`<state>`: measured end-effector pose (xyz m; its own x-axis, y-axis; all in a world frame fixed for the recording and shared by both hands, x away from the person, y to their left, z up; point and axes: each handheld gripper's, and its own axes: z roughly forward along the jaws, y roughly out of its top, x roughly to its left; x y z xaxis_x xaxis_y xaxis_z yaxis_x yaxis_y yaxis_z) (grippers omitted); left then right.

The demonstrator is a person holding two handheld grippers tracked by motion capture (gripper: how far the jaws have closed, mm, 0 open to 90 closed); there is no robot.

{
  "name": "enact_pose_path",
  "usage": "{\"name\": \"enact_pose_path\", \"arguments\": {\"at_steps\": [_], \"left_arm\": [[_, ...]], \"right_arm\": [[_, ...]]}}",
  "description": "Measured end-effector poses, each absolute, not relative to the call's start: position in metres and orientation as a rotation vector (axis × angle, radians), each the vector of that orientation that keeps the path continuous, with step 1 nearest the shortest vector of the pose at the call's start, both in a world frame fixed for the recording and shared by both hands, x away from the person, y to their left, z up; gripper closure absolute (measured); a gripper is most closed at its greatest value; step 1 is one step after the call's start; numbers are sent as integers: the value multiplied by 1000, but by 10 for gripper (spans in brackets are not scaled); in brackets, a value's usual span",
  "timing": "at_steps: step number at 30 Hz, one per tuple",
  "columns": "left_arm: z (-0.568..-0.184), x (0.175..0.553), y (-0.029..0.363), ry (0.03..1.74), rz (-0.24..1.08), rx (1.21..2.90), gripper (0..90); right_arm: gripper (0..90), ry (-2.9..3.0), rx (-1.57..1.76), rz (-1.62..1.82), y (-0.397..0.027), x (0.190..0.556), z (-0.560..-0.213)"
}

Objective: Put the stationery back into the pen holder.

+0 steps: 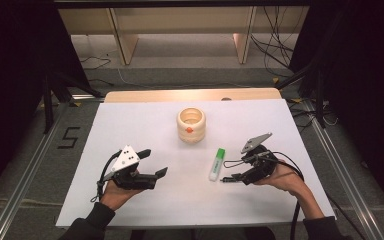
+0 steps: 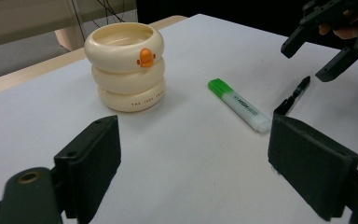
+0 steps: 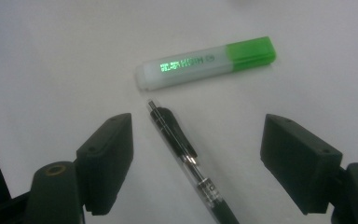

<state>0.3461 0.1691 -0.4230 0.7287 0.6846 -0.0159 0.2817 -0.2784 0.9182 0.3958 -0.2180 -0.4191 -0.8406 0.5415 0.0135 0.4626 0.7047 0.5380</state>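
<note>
Right claw (image 1: 236, 176) wide, nothing gripped, hovering low over a black pen (image 3: 186, 158) lying flat on the white worktop (image 1: 130, 120). In the right gripper view the pen sits between the two black jaws, running diagonally, touching neither pad. Pen tip end points toward a highlighter (image 3: 207, 63) with clear body and green cap, which lies just beside the pen; whether they touch is not clear. In the high view the highlighter (image 1: 216, 164) lies flat near the middle of the worktop, cap end toward the far side, pen (image 1: 226, 179) just off its near end, by the right claw. Left claw (image 1: 155, 162) also wide, empty, held above the worktop at the left, well apart from pen and highlighter, aimed toward them. Left gripper view shows the highlighter (image 2: 240, 105), the pen (image 2: 294, 97) behind it and the right claw (image 2: 319, 49) above. Cream holder (image 1: 191, 125) shaped like stacked rings with an orange beak stands upright beyond the highlighter, apart from it, near the far edge. Both hands (image 1: 114, 192) grip the gripper bodies from the near side.
</note>
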Motion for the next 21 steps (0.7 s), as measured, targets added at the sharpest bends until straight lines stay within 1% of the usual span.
{"name": "enact_pose_path", "arguments": {"at_steps": [12, 21], "left_arm": [[-423, 346, 168, 745, 471, 1864, 165], [-424, 346, 168, 744, 471, 1866, 165]], "right_arm": [[372, 2795, 774, 623, -223, 393, -428], [445, 2829, 713, 481, -219, 393, -439]]}}
